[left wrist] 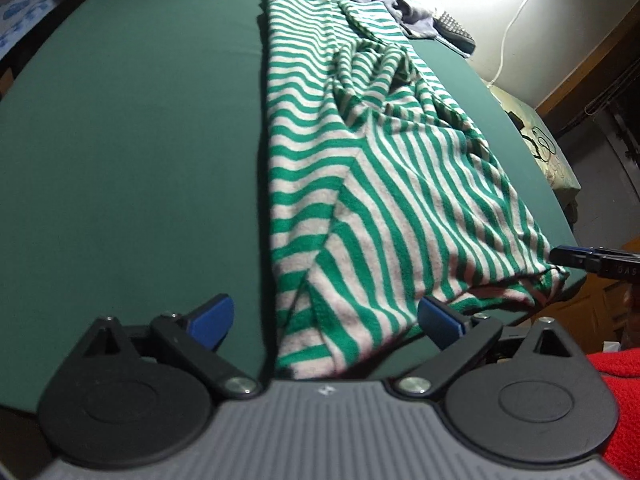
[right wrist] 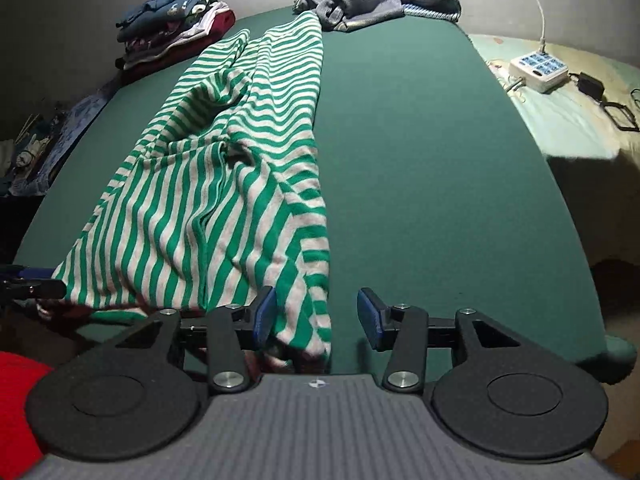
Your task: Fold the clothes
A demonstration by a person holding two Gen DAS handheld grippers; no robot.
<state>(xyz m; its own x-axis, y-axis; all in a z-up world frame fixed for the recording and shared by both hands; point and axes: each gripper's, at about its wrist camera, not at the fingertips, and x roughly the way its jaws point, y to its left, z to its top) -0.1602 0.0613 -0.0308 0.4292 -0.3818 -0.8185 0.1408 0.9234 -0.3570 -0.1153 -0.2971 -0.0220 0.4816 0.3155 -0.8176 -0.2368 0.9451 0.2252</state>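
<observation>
A green-and-white striped garment (left wrist: pixel 380 184) lies lengthwise on the dark green table (left wrist: pixel 140 140), partly folded, with a bunched sleeve on top. My left gripper (left wrist: pixel 326 316) is open at the table's near edge, and the garment's near left corner lies between its blue pads. In the right wrist view the same garment (right wrist: pixel 208 200) runs away to the left. My right gripper (right wrist: pixel 318 312) is open, with the near right corner hanging between its fingers, close to the left pad. Each gripper shows at the edge of the other view: right gripper (left wrist: pixel 576 258), left gripper (right wrist: pixel 32 284).
A stack of folded clothes (right wrist: pixel 176 24) sits at the far left corner. A loose grey and blue clothes pile (right wrist: pixel 372 0) lies at the far end. Right of the table, a bed holds a power strip (right wrist: pixel 538 68) and glasses (right wrist: pixel 620 114). A red sleeve (left wrist: pixel 624 392) is close by.
</observation>
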